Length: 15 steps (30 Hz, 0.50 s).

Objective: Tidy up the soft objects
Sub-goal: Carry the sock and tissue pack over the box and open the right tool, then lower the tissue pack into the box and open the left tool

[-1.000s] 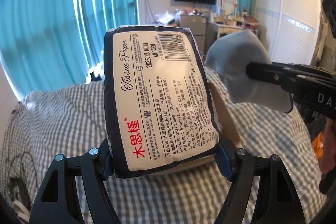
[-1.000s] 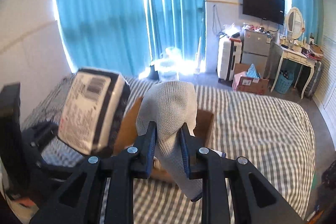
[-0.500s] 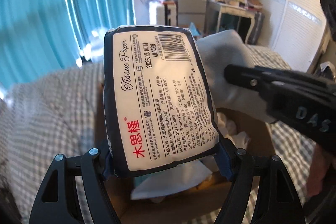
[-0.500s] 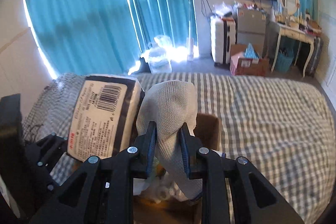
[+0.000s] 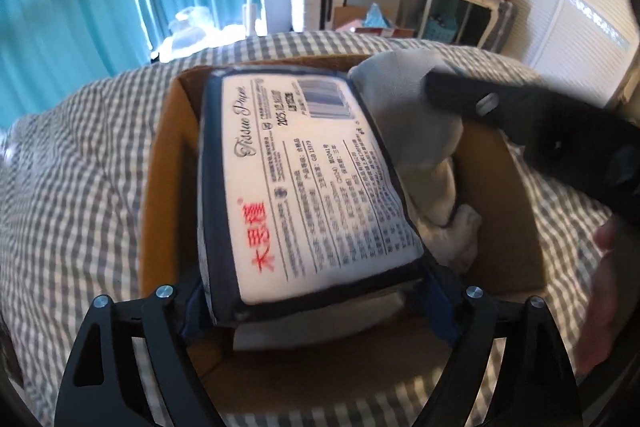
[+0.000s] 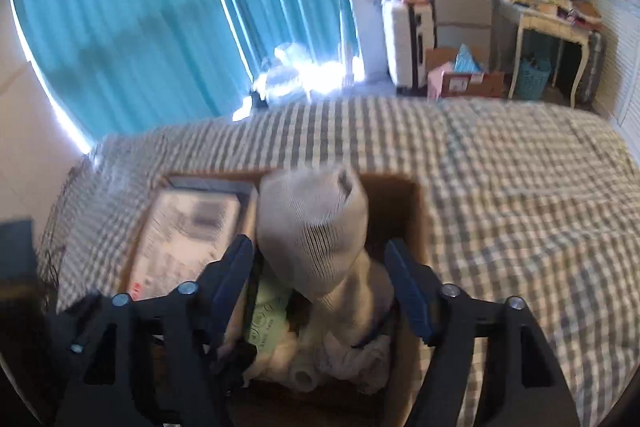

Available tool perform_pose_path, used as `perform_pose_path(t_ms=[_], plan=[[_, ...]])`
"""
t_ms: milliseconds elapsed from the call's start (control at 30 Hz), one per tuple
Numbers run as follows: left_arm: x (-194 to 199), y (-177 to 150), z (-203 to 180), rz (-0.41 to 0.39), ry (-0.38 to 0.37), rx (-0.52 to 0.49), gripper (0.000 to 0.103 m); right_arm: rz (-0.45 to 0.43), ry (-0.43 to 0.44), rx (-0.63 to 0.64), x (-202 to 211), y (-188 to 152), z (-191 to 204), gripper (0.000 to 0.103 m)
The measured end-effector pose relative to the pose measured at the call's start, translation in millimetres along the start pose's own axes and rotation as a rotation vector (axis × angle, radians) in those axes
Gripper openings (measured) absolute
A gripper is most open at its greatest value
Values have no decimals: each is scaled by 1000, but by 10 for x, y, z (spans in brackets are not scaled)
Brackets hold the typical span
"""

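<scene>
A white tissue pack (image 5: 308,179) with a dark blue border lies in the open cardboard box (image 5: 504,227) on the bed. My left gripper (image 5: 316,295) is shut on the pack's near end, low over the box. In the right wrist view my right gripper (image 6: 320,287) is open, its jaws wide apart on either side of a grey knit sock (image 6: 316,235) that stands loose in the box (image 6: 404,199). The tissue pack (image 6: 188,239) lies to the left of the sock. The sock (image 5: 404,95) also shows beside the pack in the left wrist view.
The box holds other soft white cloths (image 6: 352,347) and a pale green packet (image 6: 268,315). It sits on a grey checked bedspread (image 6: 520,187). Teal curtains (image 6: 160,7), a suitcase, a cabinet and a white desk (image 6: 560,23) stand beyond the bed.
Both grippers have come down to the box. My right gripper has opened and let go of the sock. The tissue pack has gone from above the box to inside it.
</scene>
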<state>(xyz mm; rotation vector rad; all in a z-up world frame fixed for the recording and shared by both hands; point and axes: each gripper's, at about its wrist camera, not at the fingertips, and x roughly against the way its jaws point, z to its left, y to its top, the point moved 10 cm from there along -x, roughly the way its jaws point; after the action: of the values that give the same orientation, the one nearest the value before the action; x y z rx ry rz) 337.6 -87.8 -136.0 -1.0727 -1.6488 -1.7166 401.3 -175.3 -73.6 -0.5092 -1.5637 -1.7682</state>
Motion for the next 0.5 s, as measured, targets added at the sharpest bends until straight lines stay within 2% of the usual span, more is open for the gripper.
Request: perform_pose_path(t_ms=[100, 233, 333, 400, 433, 500], plan=[[199, -44, 28, -17, 1, 11, 85, -44, -29, 22, 343, 65, 18, 69], [674, -54, 24, -67, 5, 8, 86, -102, -58, 47, 860, 123, 88, 69], [1094, 4, 13, -133, 17, -8, 88, -157, -73, 63, 1323, 213, 175, 69], [1317, 58, 1, -174, 19, -19, 93, -200, -73, 70, 1659, 256, 243, 73], [1457, 113, -34, -221, 14, -31, 95, -216, -74, 72, 1789, 276, 281, 74], [1564, 194, -70, -261, 22, -52, 96, -253, -68, 77, 2059, 313, 364, 76]])
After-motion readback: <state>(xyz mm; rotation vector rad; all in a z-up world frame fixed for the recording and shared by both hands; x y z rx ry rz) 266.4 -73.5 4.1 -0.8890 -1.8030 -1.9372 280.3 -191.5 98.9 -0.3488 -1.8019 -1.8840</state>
